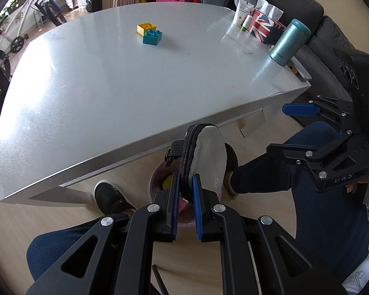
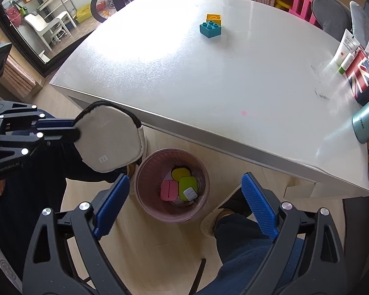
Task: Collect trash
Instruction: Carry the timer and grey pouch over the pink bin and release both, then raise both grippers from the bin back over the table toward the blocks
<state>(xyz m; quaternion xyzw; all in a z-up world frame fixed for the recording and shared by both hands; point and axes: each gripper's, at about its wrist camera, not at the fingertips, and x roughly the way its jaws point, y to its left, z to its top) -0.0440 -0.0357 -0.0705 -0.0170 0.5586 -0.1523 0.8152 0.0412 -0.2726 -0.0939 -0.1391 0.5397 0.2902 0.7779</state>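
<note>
Your left gripper [image 2: 76,130] pinches the grey zip pouch [image 2: 110,137] beside the pink bin [image 2: 145,196]; centre it before releasing. Right gripper [image 2: 184,206] hangs spread, empty.

two toy bricks [image 2: 211,24], one bin [image 2: 145,204], one pouch [image 2: 108,137]

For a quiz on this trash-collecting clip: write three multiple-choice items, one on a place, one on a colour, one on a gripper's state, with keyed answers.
1. Where does the pink bin stand?
A. on the table
B. on the floor by the table's edge
C. on the sofa

2. What colours are the two toy bricks?
A. yellow and teal
B. red and green
C. both white

3. The left gripper is:
A. open, empty
B. shut on the grey pouch
C. shut on a brick

Answers:
1 B, floorboards surround it.
2 A, both show on the table.
3 B, its pads pinch the pouch.
</note>
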